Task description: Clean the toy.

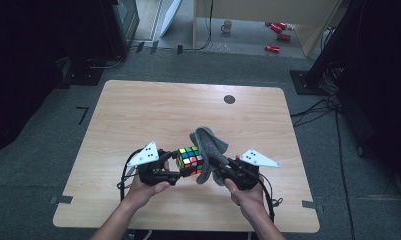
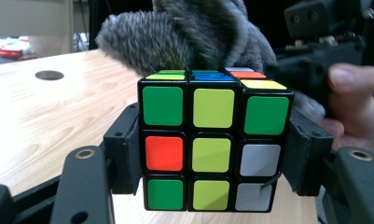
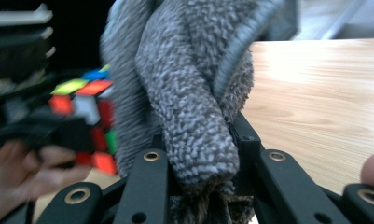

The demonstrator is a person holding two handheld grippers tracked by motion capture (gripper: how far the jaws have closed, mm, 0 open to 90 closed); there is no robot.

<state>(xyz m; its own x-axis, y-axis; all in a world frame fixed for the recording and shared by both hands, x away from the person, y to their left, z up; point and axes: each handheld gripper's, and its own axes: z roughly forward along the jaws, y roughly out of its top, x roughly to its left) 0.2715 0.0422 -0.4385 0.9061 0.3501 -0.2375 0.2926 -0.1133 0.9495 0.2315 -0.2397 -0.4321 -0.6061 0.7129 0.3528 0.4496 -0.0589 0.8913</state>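
The left gripper [image 1: 177, 169] clamped a glossy, sharp-cornered puzzle cube [image 1: 190, 161] above the pale wooden table [image 1: 138, 115]. The right gripper [image 1: 219, 165] pinched a fuzzy grey cloth [image 1: 209, 145], bunched softly against the cube's side.

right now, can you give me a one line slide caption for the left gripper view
Left gripper clamps a scrambled, multicoloured puzzle cube against a fuzzy grey cloth above the wooden table.
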